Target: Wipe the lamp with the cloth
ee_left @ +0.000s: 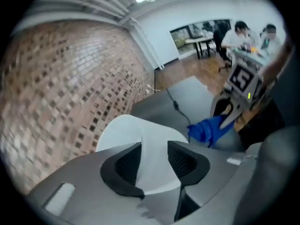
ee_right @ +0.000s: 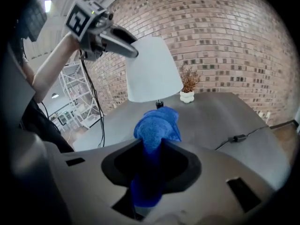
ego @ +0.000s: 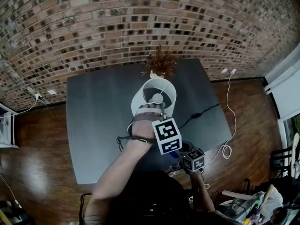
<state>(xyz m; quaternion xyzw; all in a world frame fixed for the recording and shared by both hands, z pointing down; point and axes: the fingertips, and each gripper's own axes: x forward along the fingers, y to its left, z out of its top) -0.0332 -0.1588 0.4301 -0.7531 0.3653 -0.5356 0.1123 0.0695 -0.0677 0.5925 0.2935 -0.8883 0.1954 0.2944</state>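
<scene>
Grey rectangular table (ego: 93, 125) standing on a wooden floor (ego: 42, 139). Resting on its top are the lamp (ego: 154, 93), near the middle; a small white pot (ee_right: 187, 96) of dried sprigs, behind the lamp by the wall-side edge; and a black cable (ego: 202, 110) with an inline block, running toward the right edge.

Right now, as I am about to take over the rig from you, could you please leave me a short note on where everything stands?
Left gripper: jaws apart at the top rim of the table lamp with the white conical shade; I see no firm grip on it.
Right gripper: shut on the bunched blue fluffy cloth, held over the dark grey table, short of the lamp.
Done: the cloth is in hand.
Left: bring the cloth to the shade and wipe it; the cloth is not touching the lamp.
</scene>
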